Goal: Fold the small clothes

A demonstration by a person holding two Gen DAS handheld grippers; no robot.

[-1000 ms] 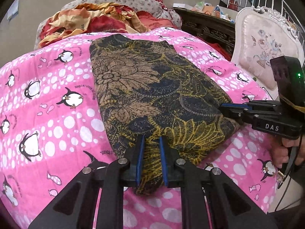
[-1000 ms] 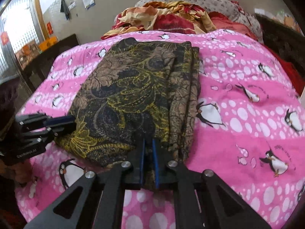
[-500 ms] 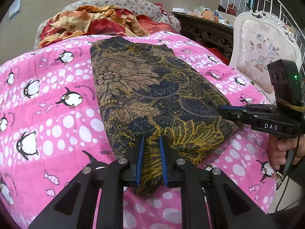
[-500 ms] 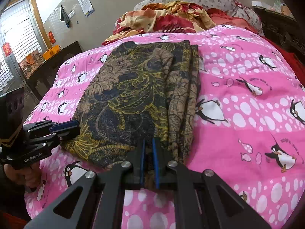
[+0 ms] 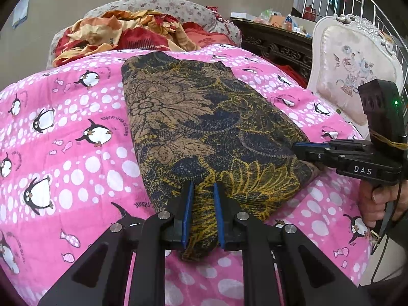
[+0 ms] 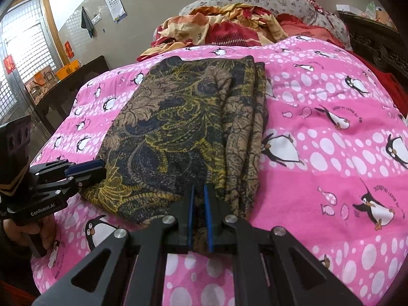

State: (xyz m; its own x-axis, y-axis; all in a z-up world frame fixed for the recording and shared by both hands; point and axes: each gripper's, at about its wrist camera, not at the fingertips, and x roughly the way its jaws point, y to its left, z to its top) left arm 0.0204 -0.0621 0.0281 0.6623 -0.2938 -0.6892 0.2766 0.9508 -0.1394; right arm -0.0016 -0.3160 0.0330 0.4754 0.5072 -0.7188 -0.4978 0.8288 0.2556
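Observation:
A dark brown, navy and yellow floral garment [image 5: 204, 127] lies folded lengthwise on the pink penguin blanket; it also shows in the right wrist view [image 6: 183, 132]. My left gripper [image 5: 202, 193] is shut on the garment's near left corner. My right gripper [image 6: 199, 196] is shut on the garment's near edge toward its right side, where several layers bunch. Each gripper shows in the other's view: the right gripper [image 5: 301, 149] at the garment's right corner, the left gripper [image 6: 99, 167] at its left corner.
The pink penguin blanket [image 5: 63, 153] covers the bed. A heap of red and orange bedding [image 5: 122, 35] and a floral pillow [image 5: 158, 5] lie at the far end. A white padded chair [image 5: 357, 76] and dark carved furniture [image 5: 275, 43] stand to the right. A dark side table [image 6: 63, 81] stands to the left.
Both grippers keep their hold on the garment's near edge and have lifted slightly; the views tilt a little upward. The garment lies much as before.

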